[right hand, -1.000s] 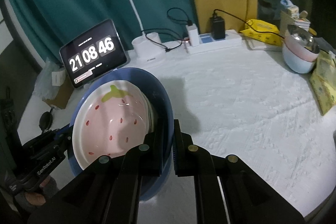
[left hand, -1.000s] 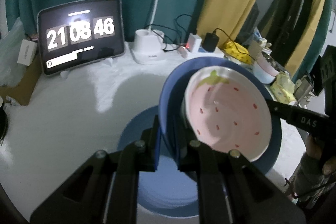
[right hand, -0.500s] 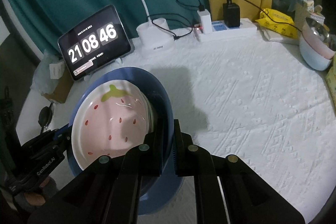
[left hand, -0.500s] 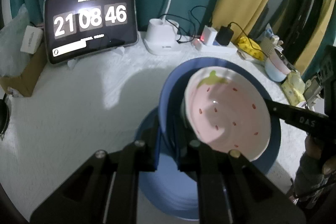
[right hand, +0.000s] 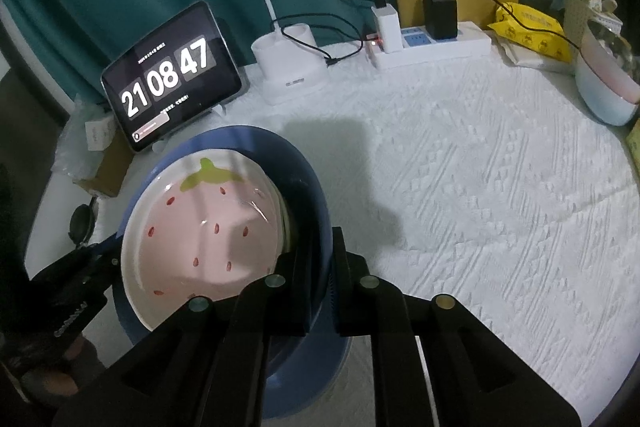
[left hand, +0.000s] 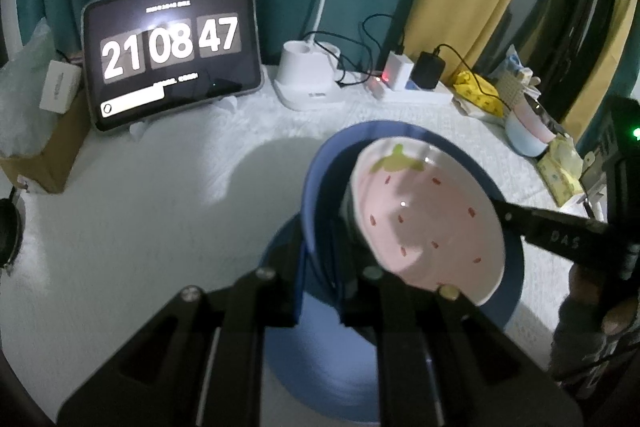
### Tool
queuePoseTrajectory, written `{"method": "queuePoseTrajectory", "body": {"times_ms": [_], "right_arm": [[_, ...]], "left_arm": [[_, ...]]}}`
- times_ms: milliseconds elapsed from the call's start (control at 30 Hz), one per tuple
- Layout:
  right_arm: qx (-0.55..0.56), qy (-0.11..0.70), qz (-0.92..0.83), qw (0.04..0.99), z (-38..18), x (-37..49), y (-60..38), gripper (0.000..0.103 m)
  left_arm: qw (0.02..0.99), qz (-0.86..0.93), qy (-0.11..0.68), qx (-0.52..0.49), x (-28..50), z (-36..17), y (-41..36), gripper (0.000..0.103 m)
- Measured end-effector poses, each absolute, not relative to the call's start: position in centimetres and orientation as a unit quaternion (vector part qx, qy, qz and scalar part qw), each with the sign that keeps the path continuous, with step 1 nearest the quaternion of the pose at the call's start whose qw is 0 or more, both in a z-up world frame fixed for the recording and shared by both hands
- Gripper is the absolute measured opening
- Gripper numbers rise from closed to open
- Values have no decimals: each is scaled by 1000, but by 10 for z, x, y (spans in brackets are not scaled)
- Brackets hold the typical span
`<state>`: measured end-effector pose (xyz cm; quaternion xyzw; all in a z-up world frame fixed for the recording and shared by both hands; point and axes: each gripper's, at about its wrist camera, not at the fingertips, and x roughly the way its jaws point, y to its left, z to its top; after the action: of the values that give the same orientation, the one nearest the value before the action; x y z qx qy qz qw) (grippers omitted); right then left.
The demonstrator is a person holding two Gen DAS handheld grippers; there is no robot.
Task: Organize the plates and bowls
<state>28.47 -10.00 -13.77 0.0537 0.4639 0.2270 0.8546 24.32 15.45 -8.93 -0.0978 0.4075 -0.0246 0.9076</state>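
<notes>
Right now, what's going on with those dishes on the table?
Both grippers are clamped on the rim of a blue bowl, the left gripper on one side and the right gripper on the opposite side. A pink strawberry-pattern plate sits inside it. The bowl is held above a blue plate lying on the white tablecloth. It is not yet set down.

Blue bowl (left hand: 320, 187), strawberry-patterned pink dish (left hand: 428, 223)

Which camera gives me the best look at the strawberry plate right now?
The right wrist view: the strawberry plate faces the lens, showing leaf and seeds, sitting inside the blue bowl. The left wrist view shows it more obliquely, its rim partly crossed by the right tool.
</notes>
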Motion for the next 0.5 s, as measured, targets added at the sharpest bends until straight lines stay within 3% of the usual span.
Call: {"method": "queuePoseTrajectory", "body": {"times_ms": [500], "right_arm": [[62, 466, 226, 853, -143, 289, -97, 11]], "left_arm": [[910, -4, 407, -82, 245, -89, 155, 16]]}}
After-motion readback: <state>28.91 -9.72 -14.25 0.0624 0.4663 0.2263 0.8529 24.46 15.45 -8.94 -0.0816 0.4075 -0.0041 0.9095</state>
